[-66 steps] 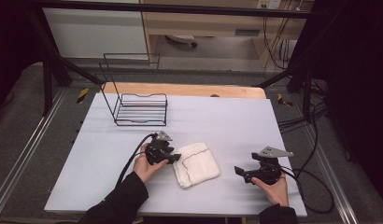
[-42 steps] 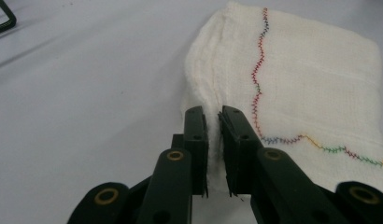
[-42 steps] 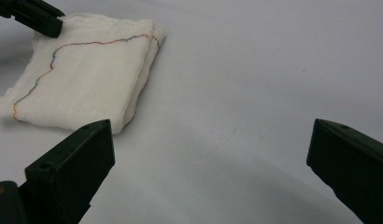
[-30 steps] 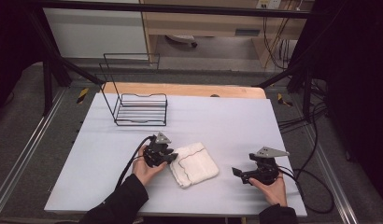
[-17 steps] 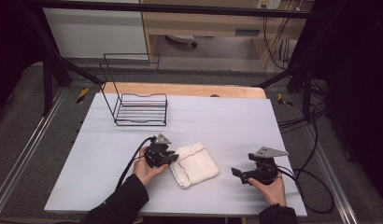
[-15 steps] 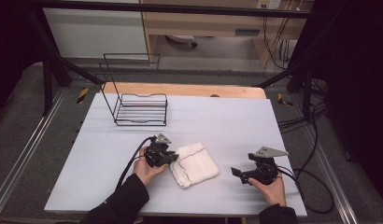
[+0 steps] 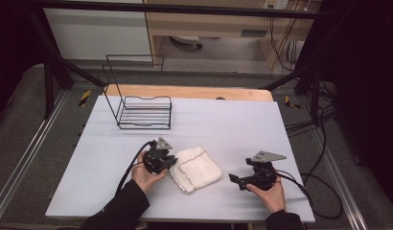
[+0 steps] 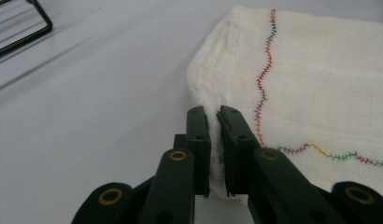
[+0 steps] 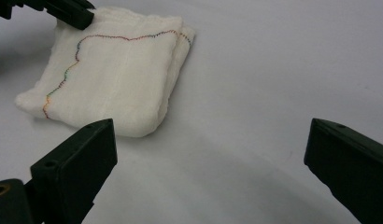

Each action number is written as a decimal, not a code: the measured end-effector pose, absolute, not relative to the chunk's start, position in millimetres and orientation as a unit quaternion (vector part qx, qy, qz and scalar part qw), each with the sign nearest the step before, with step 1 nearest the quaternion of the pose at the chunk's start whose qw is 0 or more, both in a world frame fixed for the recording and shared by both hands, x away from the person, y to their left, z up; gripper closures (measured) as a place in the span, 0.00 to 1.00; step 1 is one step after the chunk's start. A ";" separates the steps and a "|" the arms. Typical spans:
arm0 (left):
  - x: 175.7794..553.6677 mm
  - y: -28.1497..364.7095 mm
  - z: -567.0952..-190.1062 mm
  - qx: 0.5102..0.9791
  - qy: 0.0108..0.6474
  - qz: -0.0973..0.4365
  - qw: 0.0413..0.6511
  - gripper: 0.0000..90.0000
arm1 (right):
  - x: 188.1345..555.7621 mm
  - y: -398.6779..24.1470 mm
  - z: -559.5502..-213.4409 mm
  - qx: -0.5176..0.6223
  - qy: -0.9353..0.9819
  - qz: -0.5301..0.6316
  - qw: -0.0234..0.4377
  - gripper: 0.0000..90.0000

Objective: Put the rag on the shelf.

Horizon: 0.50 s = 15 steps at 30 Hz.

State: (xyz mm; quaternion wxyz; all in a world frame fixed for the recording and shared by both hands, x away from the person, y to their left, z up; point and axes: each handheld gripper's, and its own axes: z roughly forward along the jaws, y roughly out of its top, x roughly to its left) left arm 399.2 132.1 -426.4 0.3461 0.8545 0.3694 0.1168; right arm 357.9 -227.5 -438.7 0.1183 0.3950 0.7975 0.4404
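White woven cloth (image 7: 195,168), folded into a thick pad, wavy line of multicoloured stitching across the top face; lying flat on the near middle of the table, between the two grippers. No brand, label or legible writing on cloth or tools. Left gripper (image 8: 216,140) at the cloth's left edge, black jaws just been closing, now pinched on a fold of the fabric edge, white cloth visible in the narrow gap between the pads; held in the person's left hand (image 7: 145,175), dark sleeve, black cable (image 7: 130,167) trailing from it toward the near table edge. Right gripper (image 7: 234,178) to the right of the cloth and apart from it, jaws spread wide with nothing between them, pointing toward the cloth; grey three-cornered plate on top, held in the right hand (image 7: 272,193). Black wire rack (image 7: 144,112), upright back and ribbed base, standing at the far left of the table, well apart from the cloth. Table (image 7: 233,124) covered in a pale grey-white matte sheet, wooden board edge showing along the far side. Dark frame bars, grey floor, black cables at right, light wooden furniture beyond.
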 end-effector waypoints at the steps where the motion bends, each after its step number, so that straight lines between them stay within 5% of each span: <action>1: 397.6 135.4 -425.1 0.853 0.372 0.118 0.347 0.91 | 357.5 -224.6 -438.4 0.397 0.797 0.440 0.116 0.04; 10: 390.8 144.9 -439.1 0.845 0.382 0.106 0.360 0.90 | 358.2 -209.7 -440.0 0.400 0.798 0.437 0.109 0.11; 13: 393.0 144.5 -442.4 0.846 0.380 0.106 0.359 0.90 | 357.8 -200.8 -439.8 0.406 0.795 0.440 0.099 0.23; 15: 393.5 144.3 -442.4 0.847 0.378 0.107 0.359 0.90 | 357.6 -193.7 -438.9 0.396 0.795 0.447 0.105 0.41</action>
